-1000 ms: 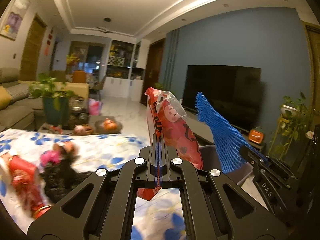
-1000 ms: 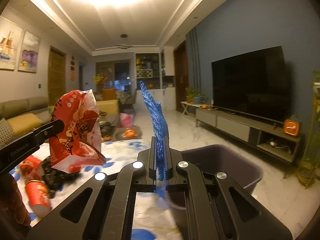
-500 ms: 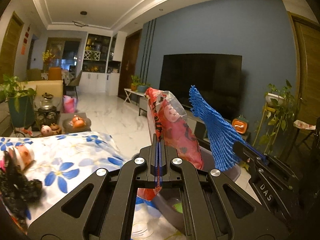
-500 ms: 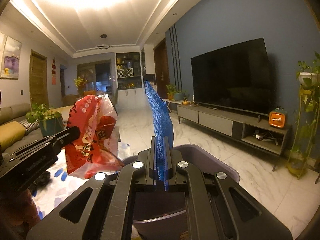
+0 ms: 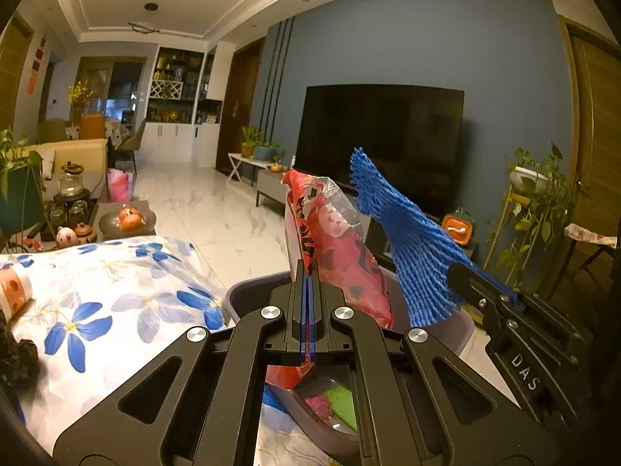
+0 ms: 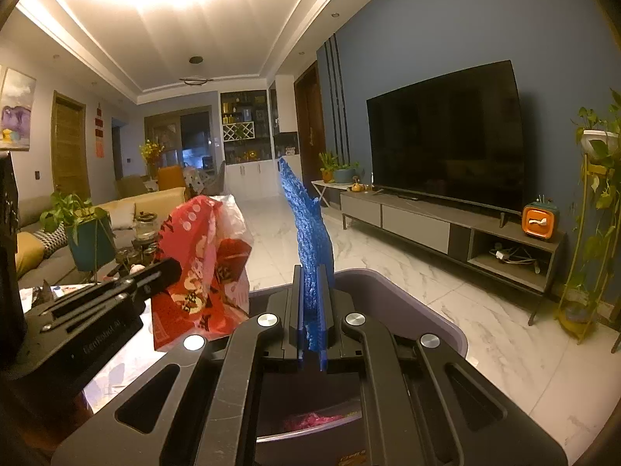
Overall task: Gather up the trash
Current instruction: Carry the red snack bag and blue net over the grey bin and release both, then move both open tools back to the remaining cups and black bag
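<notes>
**Both grippers hold trash above the bin**

Left gripper (image 5: 306, 310), the one in my left hand, is clamped tight on a red snack wrapper (image 5: 341, 248). Its two black fingers meet with only the thin edge of the wrapper pinched between them. The wrapper stands upright out of the jaws, crinkled, with a clear plastic patch near its top and a short red end hanging below the grip.

My right gripper (image 6: 310, 310) is closed on a piece of blue foam netting (image 6: 306, 229). The netting rises upright from the jaws and fans out wider toward its top, and a small frayed end pokes out underneath.

In the left wrist view the right gripper (image 5: 485, 291) comes in from the right, so the netting (image 5: 403, 244) stands just beside the wrapper, near it but apart.

Both pieces hang over a grey plastic bin (image 6: 411, 306) on the pale marble floor (image 6: 485, 334). Inside the bin lie some pink and green scraps (image 5: 333, 404).

To the left of the bin is a table covered by a white cloth with blue flowers (image 5: 116, 303). Something dark and a red-and-white item sit at its far left edge, too cut off to identify.

Beyond, a large black television (image 6: 446, 136) hangs on a blue wall above a low grey cabinet (image 6: 419, 229).
</notes>
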The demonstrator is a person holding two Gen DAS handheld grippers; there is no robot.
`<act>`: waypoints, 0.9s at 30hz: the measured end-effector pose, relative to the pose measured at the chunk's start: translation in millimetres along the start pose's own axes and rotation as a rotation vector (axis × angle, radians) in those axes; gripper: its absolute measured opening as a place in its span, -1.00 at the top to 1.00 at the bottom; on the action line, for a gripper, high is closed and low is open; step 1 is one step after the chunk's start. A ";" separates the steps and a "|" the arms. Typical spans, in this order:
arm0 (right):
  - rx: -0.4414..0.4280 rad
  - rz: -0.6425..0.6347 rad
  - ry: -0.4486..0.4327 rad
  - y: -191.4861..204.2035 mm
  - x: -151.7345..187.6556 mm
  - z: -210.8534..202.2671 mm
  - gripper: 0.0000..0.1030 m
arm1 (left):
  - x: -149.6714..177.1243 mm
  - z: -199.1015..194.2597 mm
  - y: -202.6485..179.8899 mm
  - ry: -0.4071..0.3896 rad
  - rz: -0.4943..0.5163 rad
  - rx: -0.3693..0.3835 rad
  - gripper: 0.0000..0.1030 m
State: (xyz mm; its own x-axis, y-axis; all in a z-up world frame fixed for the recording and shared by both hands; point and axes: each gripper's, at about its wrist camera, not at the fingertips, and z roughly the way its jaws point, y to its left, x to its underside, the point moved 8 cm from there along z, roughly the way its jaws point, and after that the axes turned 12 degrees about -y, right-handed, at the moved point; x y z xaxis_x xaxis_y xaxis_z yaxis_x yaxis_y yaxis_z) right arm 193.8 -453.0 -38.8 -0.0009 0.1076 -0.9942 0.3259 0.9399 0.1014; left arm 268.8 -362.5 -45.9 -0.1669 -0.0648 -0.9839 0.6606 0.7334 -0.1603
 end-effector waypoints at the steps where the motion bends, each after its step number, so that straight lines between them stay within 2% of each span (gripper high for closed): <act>1: 0.001 0.000 0.001 1.0 0.5 0.1 0.88 | 2.1 1.7 -0.3 0.004 0.004 0.003 1.00; 13: -0.002 0.007 0.023 -0.5 7.2 6.9 0.87 | 12.3 13.7 -4.7 0.037 0.011 0.001 1.00; 15: -0.007 0.010 0.027 -1.1 6.0 8.6 0.87 | 15.3 15.5 -3.6 0.048 0.014 -0.007 0.92; 17: -0.011 0.016 0.025 -1.9 6.2 9.0 0.84 | 18.0 16.9 -1.6 0.062 0.000 -0.003 0.74; 20: -0.009 0.020 0.029 -5.5 7.1 11.8 0.81 | 19.9 15.5 4.3 0.059 -0.035 -0.007 0.14; 21: -0.010 0.024 0.033 -6.3 7.6 12.4 0.79 | 20.3 14.6 6.0 0.056 -0.041 -0.009 0.10; 23: -0.008 0.027 0.035 -6.7 8.3 11.7 0.56 | 20.5 11.7 12.2 0.049 -0.068 -0.014 -0.09; 27: 0.003 0.030 0.028 -8.2 8.3 8.1 0.38 | 19.4 1.5 21.6 0.033 -0.084 -0.046 -0.36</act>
State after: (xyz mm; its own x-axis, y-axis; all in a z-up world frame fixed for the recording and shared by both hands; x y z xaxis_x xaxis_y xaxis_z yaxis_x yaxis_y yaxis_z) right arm 198.7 -462.4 -48.1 -0.0173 0.1450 -0.9893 0.3288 0.9352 0.1313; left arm 280.9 -349.0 -68.6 -0.2448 -0.1055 -0.9638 0.6089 0.7568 -0.2376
